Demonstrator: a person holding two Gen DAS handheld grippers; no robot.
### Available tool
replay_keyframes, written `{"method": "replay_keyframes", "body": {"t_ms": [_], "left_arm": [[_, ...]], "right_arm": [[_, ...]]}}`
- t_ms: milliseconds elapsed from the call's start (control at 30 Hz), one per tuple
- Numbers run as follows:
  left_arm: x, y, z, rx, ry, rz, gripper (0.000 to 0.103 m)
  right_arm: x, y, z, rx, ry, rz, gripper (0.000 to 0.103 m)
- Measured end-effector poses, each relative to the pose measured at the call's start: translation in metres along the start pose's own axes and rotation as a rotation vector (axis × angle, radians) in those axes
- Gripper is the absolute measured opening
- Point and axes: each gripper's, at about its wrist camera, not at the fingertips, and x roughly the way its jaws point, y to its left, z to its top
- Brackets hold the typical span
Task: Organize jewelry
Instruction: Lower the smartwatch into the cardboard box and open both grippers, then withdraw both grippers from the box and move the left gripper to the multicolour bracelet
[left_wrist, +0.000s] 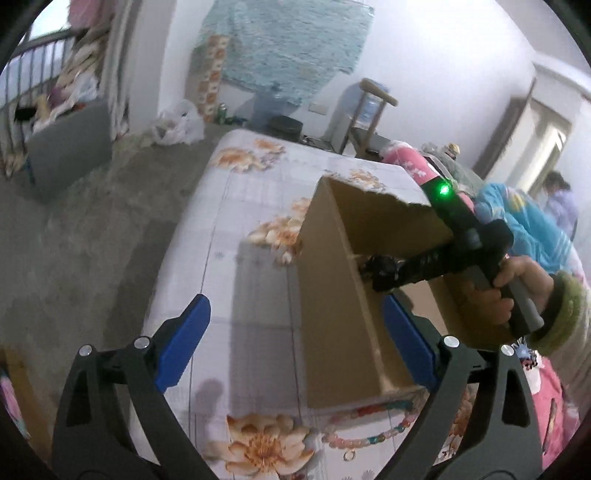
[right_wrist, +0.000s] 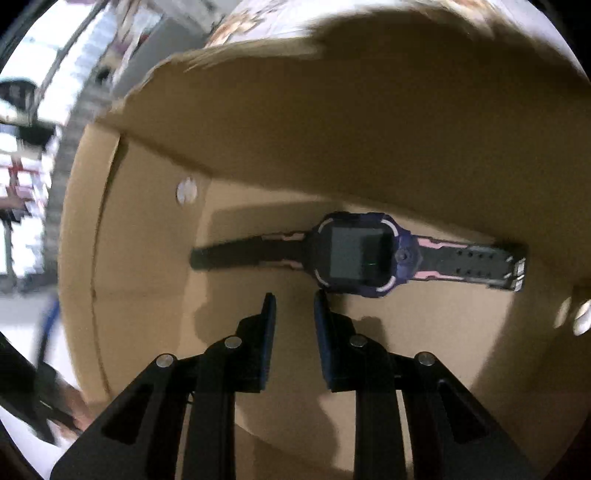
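A brown cardboard box (left_wrist: 332, 280) stands open on a floral-covered table (left_wrist: 236, 229). My left gripper (left_wrist: 295, 336) is open, its blue pads (left_wrist: 184, 339) straddling the box's near wall. A pastel bead necklace (left_wrist: 369, 424) lies on the cloth in front of the box. My right gripper (right_wrist: 294, 299) is inside the box (right_wrist: 147, 258), slightly open and empty, just above a dark purple smartwatch (right_wrist: 358, 253) that lies flat on the box floor. The right gripper also shows in the left wrist view (left_wrist: 373, 269), reaching into the box.
The table edge drops to a grey concrete floor (left_wrist: 92, 229) on the left. Pink and blue bedding (left_wrist: 517, 221) lies to the right of the box. A person (left_wrist: 557, 195) stands in the far doorway.
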Motion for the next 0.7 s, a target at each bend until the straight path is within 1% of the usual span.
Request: {"method": "replay_keyframes", "body": {"t_ms": [67,100,167,200,267,367,400,467,533,600,633,700], "left_arm": [[0.000,0.008,-0.011,-0.024,0.000,0.005,0.091],[0.000,0.011,-0.016,-0.035,-0.004,0.006,0.091],[0.000,0.013,-0.023,-0.036,-0.002,0.014,0.091],[-0.001,0.014,-0.026,-0.029,0.000,0.023,0.091],[-0.003,0.013,-0.030,-0.015,-0.006,0.037,0.091],[-0.007,0.014,-0.034,0.006,-0.029,0.053,0.091],[-0.008,0.014,-0.035,0.012,-0.035,0.058,0.091],[-0.008,0.014,-0.037,0.021,-0.038,0.058,0.091],[-0.005,0.013,-0.038,0.019,-0.027,0.052,0.091],[-0.003,0.012,-0.040,0.014,-0.021,0.049,0.091],[-0.004,0.012,-0.041,0.013,-0.020,0.046,0.091],[-0.004,0.011,-0.044,0.013,-0.015,0.045,0.091]], "right_arm": [[0.000,-0.007,-0.001,0.086,-0.034,0.065,0.022],[0.000,-0.013,-0.002,0.154,-0.052,0.106,0.022],[-0.001,-0.022,-0.003,0.252,-0.082,0.163,0.022],[-0.002,-0.027,-0.004,0.306,-0.099,0.183,0.022],[-0.006,-0.031,-0.009,0.385,-0.123,0.185,0.022],[-0.014,-0.026,-0.015,0.407,-0.156,0.170,0.023],[-0.019,-0.021,-0.017,0.398,-0.168,0.175,0.027],[-0.022,-0.015,-0.019,0.374,-0.171,0.170,0.033],[-0.021,-0.009,-0.017,0.360,-0.175,0.151,0.034],[-0.016,-0.013,-0.006,0.347,-0.175,0.138,0.035],[-0.014,-0.022,-0.001,0.346,-0.189,0.123,0.035],[-0.016,-0.026,0.001,0.371,-0.212,0.135,0.035]]}}
